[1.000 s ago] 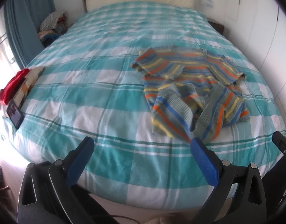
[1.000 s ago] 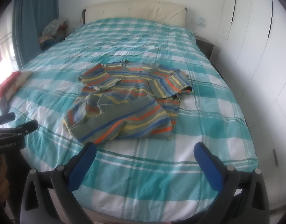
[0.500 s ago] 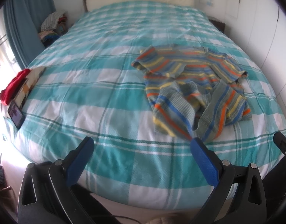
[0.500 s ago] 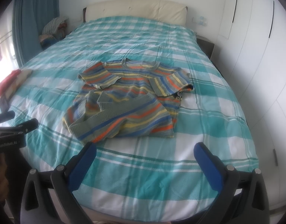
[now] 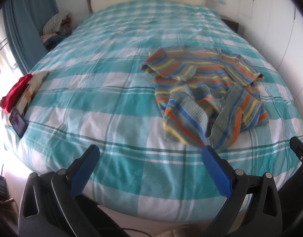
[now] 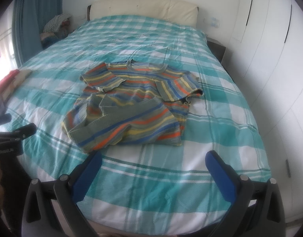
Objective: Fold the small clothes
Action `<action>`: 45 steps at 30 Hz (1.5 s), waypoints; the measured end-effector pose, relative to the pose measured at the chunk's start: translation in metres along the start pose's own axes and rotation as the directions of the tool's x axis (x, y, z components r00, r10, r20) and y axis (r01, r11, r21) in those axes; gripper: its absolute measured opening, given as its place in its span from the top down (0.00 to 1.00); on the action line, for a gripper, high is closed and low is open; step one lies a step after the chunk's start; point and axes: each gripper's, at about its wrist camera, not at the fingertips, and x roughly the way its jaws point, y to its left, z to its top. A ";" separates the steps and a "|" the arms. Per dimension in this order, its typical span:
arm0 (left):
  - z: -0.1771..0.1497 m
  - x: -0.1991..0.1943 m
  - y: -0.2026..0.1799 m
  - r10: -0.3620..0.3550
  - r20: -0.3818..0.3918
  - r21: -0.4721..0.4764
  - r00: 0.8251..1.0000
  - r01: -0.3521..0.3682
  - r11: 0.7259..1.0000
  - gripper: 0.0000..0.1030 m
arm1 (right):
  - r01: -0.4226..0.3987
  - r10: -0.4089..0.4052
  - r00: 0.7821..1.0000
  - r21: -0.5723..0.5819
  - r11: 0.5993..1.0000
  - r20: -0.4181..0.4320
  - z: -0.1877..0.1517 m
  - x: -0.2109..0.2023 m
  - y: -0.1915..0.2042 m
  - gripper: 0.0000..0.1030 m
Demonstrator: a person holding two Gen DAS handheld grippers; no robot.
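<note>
both hand-held grippers nearer striped sweater (image 6: 129, 106) | jaws wide, empty

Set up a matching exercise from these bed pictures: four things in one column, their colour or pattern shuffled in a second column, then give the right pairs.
Things
1. shirt
2. bedspread
3. headboard
4. curtain

Colour or pattern
A. plain blue
B. cream
C. grey with orange, yellow and blue stripes
D. teal and white checks

Pairs: 1-C, 2-D, 3-B, 4-A
</note>
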 end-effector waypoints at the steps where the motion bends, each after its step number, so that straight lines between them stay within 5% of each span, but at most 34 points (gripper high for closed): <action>1: 0.000 0.001 0.002 0.001 -0.001 -0.001 1.000 -0.001 1.000 0.00 | 0.022 -0.022 1.000 -0.006 1.000 0.002 0.001 0.001 -0.001 0.00; 9: -0.001 0.007 0.004 0.011 -0.016 0.017 1.000 -0.011 1.000 0.00 | 0.148 -0.148 0.989 -0.027 0.989 0.006 0.001 0.003 -0.014 0.00; 31: -0.009 0.032 -0.010 0.034 -0.076 0.020 0.997 -0.033 0.999 0.00 | 0.197 -0.199 0.980 -0.059 0.979 -0.029 -0.005 0.020 -0.015 0.00; 35: -0.005 0.040 -0.002 -0.045 -0.077 0.026 0.996 0.047 0.999 0.00 | 0.086 -0.086 0.996 -0.003 0.996 -0.014 -0.003 0.020 -0.029 0.00; 38: -0.002 0.049 0.016 -0.169 -0.086 -0.037 0.982 0.166 0.985 0.01 | -0.025 0.024 0.999 0.041 0.999 0.022 -0.002 0.027 -0.043 0.00; 42: 0.007 0.065 0.015 -0.363 -0.088 -0.080 0.928 0.357 0.931 0.02 | -0.201 0.201 0.979 0.000 0.980 -0.027 0.005 0.062 -0.034 0.00; 45: 0.028 0.082 0.003 -0.363 -0.084 0.007 0.928 0.365 0.931 0.02 | -0.268 0.262 0.963 -0.113 0.957 -0.065 0.027 0.090 -0.016 0.01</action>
